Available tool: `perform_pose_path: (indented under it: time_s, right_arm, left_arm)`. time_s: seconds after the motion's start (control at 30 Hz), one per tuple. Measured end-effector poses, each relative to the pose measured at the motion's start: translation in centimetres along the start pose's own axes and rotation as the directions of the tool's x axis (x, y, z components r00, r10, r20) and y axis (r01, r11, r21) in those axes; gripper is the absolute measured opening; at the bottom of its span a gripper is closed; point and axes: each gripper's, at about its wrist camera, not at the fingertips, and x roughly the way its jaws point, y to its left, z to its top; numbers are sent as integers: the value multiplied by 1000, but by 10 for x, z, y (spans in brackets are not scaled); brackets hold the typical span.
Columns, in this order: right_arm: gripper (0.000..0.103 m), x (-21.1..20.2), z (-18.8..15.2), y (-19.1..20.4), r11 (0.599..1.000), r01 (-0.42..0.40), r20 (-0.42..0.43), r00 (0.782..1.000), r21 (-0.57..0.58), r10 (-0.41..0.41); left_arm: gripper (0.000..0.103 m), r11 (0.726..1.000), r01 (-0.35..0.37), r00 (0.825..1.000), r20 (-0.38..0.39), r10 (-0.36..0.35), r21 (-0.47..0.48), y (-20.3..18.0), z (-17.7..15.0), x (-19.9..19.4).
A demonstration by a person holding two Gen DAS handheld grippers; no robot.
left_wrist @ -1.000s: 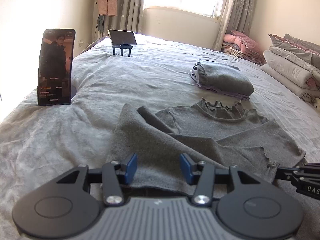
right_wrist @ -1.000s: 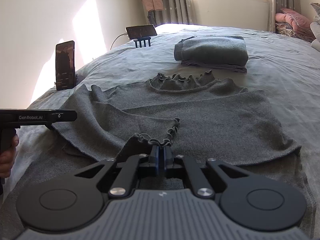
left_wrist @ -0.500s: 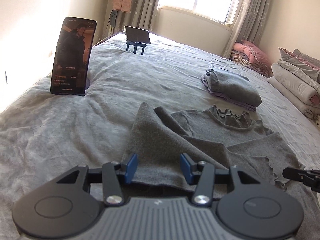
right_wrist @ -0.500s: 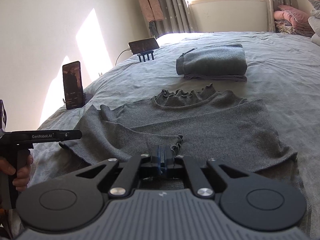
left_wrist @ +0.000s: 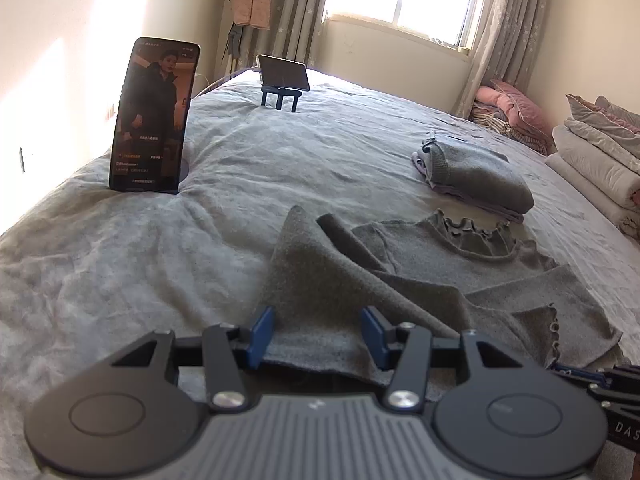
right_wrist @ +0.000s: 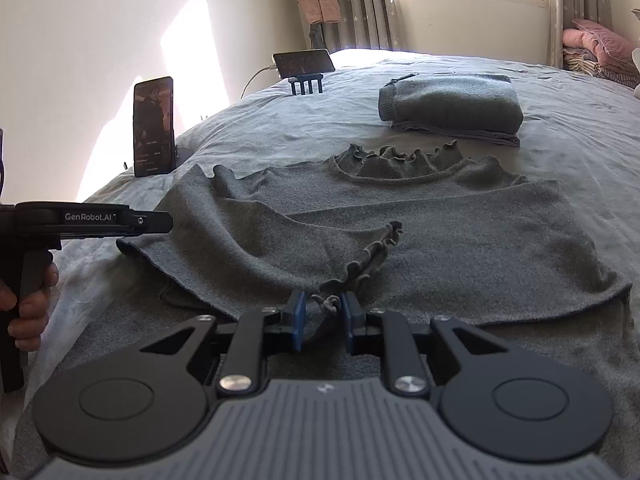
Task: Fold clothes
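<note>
While left gripper (left_wrist: 317, 334) jaws gape, right gripper (right_wrist: 322, 315) jaws (closing) flank the sweater (right_wrist: 440, 236) cuff.

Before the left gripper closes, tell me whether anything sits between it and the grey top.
Nothing visible does. The left gripper is open with the grey top lying between its pads, no other object there. The folded sweater and upright phone lie well clear on the bed.
</note>
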Motion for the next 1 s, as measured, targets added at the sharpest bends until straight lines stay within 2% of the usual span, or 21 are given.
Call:
perform_pose_path:
  time_s: [0.33, 0.5, 0.67, 0.83, 1.0]
  right_arm:
    - [6, -25, 16, -13, 996, 90, 110, 990, -19, -87]
    - [6, -33, 24, -35, 986, 164, 171, 972, 15, -164]
    - [6, -37, 29, -57, 969, 246, 206, 947, 39, -249]
    - [6, -37, 29, -79, 949, 305, 201, 927, 85, -316]
    - [6, -26, 25, -95, 925, 372, 130, 916, 80, -379]
  left_arm:
    - [50, 998, -40, 999, 13, 41, -47, 11, 2, 3]
    - [50, 995, -54, 998, 10, 55, -82, 15, 2, 6]
    - [49, 996, -60, 998, 4, 60, -66, 13, 1, 9]
    - [48, 997, -60, 998, -6, 60, -49, 11, -1, 11]
    - [46, 997, -61, 998, -9, 60, -48, 11, 0, 11]
